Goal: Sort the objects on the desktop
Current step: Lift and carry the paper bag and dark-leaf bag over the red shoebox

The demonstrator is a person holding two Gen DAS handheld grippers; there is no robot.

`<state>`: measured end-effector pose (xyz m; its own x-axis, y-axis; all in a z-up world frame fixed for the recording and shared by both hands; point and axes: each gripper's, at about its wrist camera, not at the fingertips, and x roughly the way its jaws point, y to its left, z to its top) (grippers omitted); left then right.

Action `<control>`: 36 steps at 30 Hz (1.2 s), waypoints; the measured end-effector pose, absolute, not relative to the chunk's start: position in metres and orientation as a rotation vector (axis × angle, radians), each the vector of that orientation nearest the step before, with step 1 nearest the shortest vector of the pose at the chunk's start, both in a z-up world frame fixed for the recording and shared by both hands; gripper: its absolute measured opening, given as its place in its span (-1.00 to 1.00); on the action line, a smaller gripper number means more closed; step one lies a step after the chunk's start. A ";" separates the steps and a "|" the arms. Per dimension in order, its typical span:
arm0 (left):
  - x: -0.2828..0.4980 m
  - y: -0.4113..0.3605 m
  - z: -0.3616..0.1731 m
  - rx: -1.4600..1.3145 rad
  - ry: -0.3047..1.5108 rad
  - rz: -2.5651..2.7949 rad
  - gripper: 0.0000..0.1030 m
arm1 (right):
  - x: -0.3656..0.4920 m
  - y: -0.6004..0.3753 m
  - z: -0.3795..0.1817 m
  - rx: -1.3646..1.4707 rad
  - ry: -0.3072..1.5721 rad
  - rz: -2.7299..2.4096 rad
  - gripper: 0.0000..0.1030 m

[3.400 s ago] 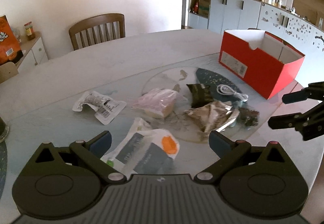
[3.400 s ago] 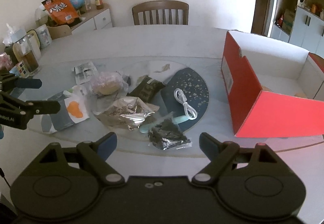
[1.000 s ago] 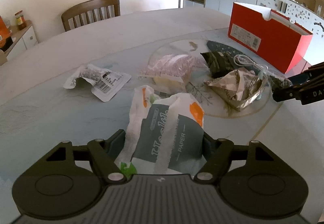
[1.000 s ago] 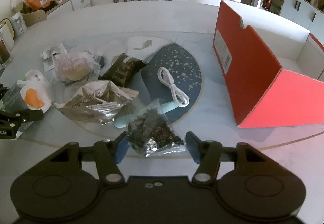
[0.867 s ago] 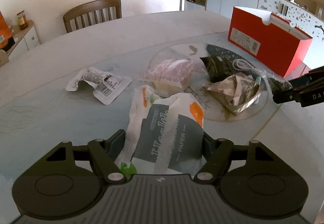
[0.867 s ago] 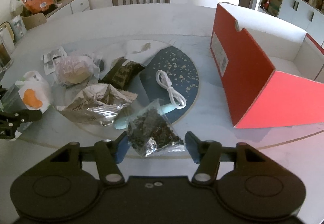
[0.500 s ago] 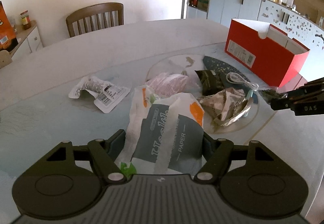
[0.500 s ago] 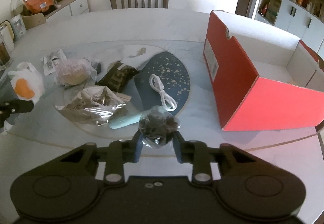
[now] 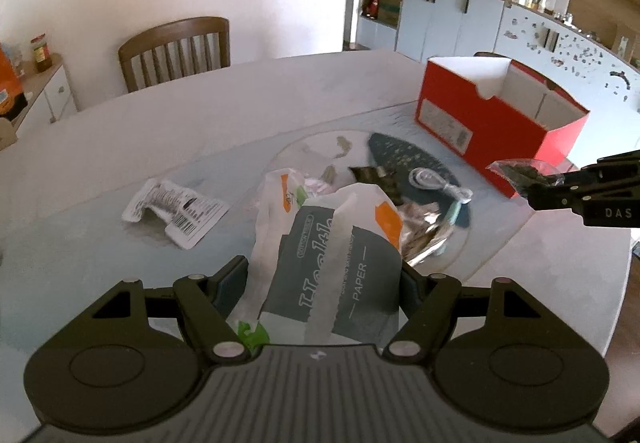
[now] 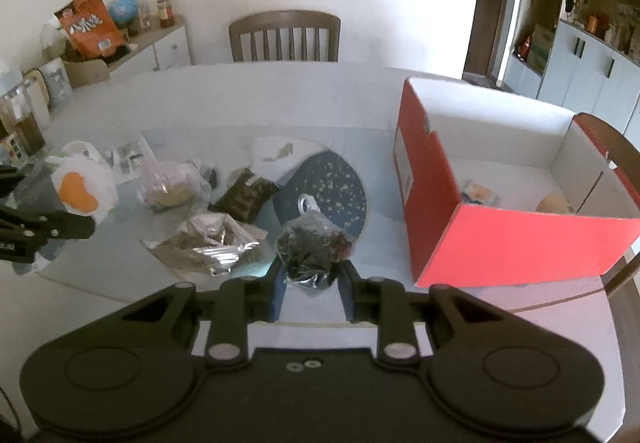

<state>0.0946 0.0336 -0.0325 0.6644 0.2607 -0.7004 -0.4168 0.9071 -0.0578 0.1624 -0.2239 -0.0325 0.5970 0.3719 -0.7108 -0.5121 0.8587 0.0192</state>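
Observation:
My left gripper (image 9: 322,287) is shut on a white and grey tissue pack (image 9: 332,275) with an orange patch, held above the table; it also shows in the right wrist view (image 10: 80,189). My right gripper (image 10: 312,283) is shut on a clear bag of dark bits (image 10: 314,245), lifted off the table, also visible in the left wrist view (image 9: 520,173). A red box (image 10: 520,239), open on top, stands to the right with small items inside.
On the glass turntable (image 10: 120,275) lie a silver foil bag (image 10: 208,243), a dark green packet (image 10: 246,195), a bagged bun (image 10: 170,191), a white cable (image 9: 438,183) on a blue mat (image 10: 332,187). A white wrapper (image 9: 176,209) lies left. A chair (image 10: 284,37) stands behind.
Both grippers closed on their items and lifted them. The right gripper squeezed the dark bag and rose; the left rose with the tissue pack.

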 end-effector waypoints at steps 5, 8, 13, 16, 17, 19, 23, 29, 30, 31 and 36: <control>0.101 0.021 -0.015 -0.204 0.743 0.362 0.46 | 0.155 -0.235 -0.014 -0.184 0.756 0.533 -0.47; 0.107 0.014 -0.006 -0.196 0.740 0.354 0.46 | 0.153 -0.239 -0.003 -0.176 0.747 0.533 -0.47; 0.117 0.003 0.010 -0.193 0.732 0.341 0.46 | 0.150 -0.251 0.010 -0.162 0.727 0.529 -0.47; 0.123 -0.005 0.018 -0.181 0.723 0.325 0.46 | 0.149 -0.259 0.016 -0.150 0.711 0.524 -0.47; 0.125 -0.008 0.021 -0.175 0.718 0.320 0.46 | 0.149 -0.262 0.018 -0.146 0.704 0.520 -0.47; 0.129 -0.014 0.026 -0.167 0.714 0.320 0.46 | 0.148 -0.268 0.024 -0.137 0.695 0.518 -0.47; 0.138 -0.025 0.037 -0.157 0.702 0.303 0.46 | 0.151 -0.280 0.033 -0.123 0.686 0.519 -0.47; 0.160 -0.043 0.049 -0.138 0.691 0.280 0.46 | 0.158 -0.298 0.041 -0.113 0.674 0.515 -0.47; 0.165 -0.046 0.050 -0.135 0.690 0.275 0.46 | 0.160 -0.301 0.041 -0.112 0.672 0.513 -0.47; 0.170 -0.050 0.052 -0.131 0.689 0.269 0.46 | 0.163 -0.305 0.042 -0.112 0.669 0.510 -0.47; 0.198 -0.065 0.056 -0.115 0.691 0.242 0.46 | 0.174 -0.321 0.045 -0.109 0.661 0.505 -0.46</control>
